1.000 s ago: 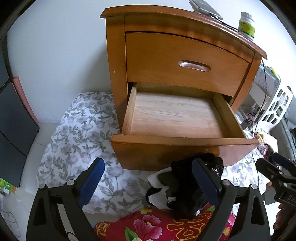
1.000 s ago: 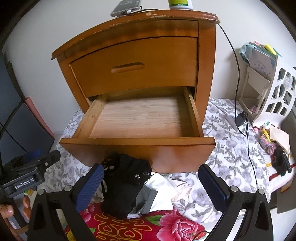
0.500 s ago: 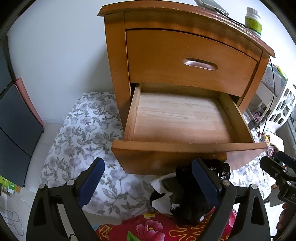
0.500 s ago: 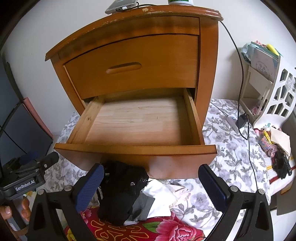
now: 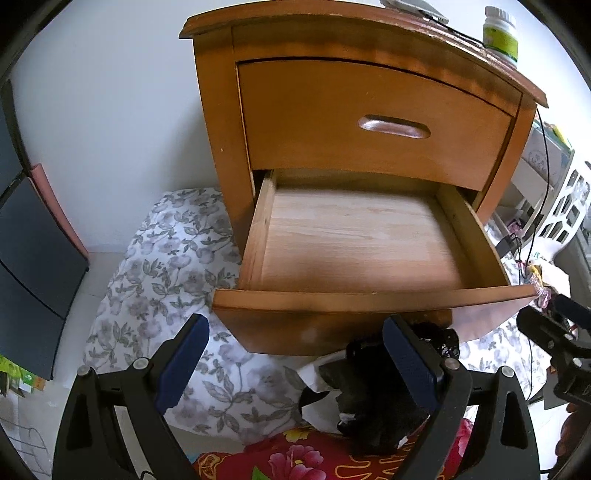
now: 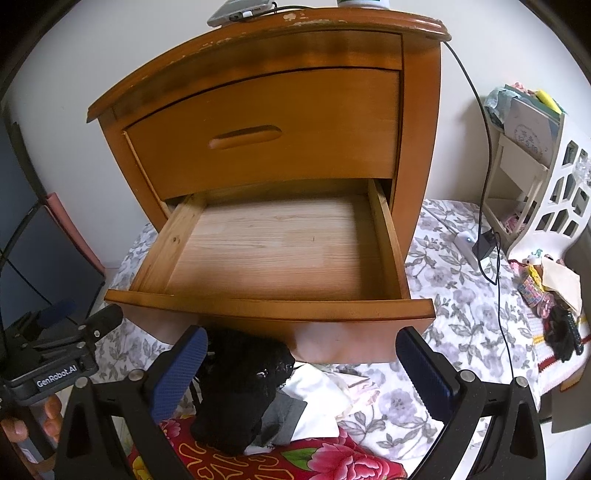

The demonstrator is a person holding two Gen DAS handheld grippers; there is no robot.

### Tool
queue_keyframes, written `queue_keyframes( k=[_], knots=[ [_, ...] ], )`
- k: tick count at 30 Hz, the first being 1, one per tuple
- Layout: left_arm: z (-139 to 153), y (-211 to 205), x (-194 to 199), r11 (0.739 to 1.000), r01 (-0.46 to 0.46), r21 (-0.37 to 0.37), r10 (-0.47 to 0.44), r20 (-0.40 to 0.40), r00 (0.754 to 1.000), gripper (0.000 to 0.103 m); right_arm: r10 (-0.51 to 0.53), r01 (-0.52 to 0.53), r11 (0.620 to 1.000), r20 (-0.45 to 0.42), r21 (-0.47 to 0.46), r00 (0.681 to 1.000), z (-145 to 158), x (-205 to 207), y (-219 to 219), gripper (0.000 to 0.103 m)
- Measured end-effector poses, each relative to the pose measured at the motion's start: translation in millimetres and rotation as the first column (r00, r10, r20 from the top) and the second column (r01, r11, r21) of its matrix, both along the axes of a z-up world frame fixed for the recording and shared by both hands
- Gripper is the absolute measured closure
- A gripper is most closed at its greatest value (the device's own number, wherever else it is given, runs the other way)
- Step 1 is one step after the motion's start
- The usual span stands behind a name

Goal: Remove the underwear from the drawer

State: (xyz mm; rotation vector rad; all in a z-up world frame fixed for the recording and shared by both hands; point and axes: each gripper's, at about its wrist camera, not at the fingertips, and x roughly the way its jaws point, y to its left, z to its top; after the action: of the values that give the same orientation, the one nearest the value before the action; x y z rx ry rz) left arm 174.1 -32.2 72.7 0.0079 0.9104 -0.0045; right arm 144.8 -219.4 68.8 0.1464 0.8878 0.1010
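The lower drawer (image 6: 280, 254) of the wooden nightstand (image 6: 258, 110) stood pulled out, and only its bare pale wood bottom was visible inside. The upper drawer (image 5: 373, 122) was closed. The underwear (image 6: 240, 384), a black lace piece lying on top of some white and grey pieces, was in a small heap outside the drawer, just in front of its front panel. The heap rested partly on the grey floral sheet (image 6: 443, 280) and partly on a red flowered cloth (image 6: 332, 458).

The left claw (image 5: 295, 365) was released, with its blue pads wide apart and nothing between them. In the left wrist view the black underwear (image 5: 373, 424) showed just behind its right finger. The right claw (image 6: 301, 371) was also released and held nothing. In its own view the black lace piece lay just beside its left pad (image 6: 177, 373), but I cannot tell if they were touching.

On top of the nightstand stood a white bottle with a green label (image 5: 500, 31) and a phone with a cable (image 6: 240, 9). A white openwork rack (image 6: 554, 192) stood to the right of the nightstand.
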Motion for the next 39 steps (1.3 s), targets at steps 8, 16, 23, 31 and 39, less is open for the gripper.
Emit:
queue_keyframes(
  k=[8,16,23,31,39],
  knots=[
    [1.6,1.3,-1.3,1.000,-0.015,0.007,0.015,0.014,1.000,0.008,-0.008,0.008,1.000,0.000,0.005,1.000,-0.6,-1.3,-3.0,0.000],
    [2.2,0.5,-2.3,0.999,-0.027,0.033,0.027,0.020,0.999,0.008,-0.011,0.011,1.000,0.004,0.005,1.000,0.9,-3.3,-4.0,0.000],
    [2.4,1.6,-4.5,0.998,-0.038,0.048,0.037,0.017,0.999,0.008,-0.011,0.011,1.000,0.007,0.002,1.000,2.5,-5.4,-3.6,0.000],
    [5.0,1.6,-6.7,0.998,-0.036,0.053,0.035,0.023,0.999,0.008,-0.010,0.010,1.000,0.010,-0.003,1.000,4.5,-7.3,-2.3,0.000],
    [6.3,3.0,-8.3,0.998,-0.035,0.045,0.034,0.024,0.999,0.008,-0.009,0.010,1.000,0.010,-0.002,1.000,4.7,-7.6,-2.2,0.000]
  ],
)
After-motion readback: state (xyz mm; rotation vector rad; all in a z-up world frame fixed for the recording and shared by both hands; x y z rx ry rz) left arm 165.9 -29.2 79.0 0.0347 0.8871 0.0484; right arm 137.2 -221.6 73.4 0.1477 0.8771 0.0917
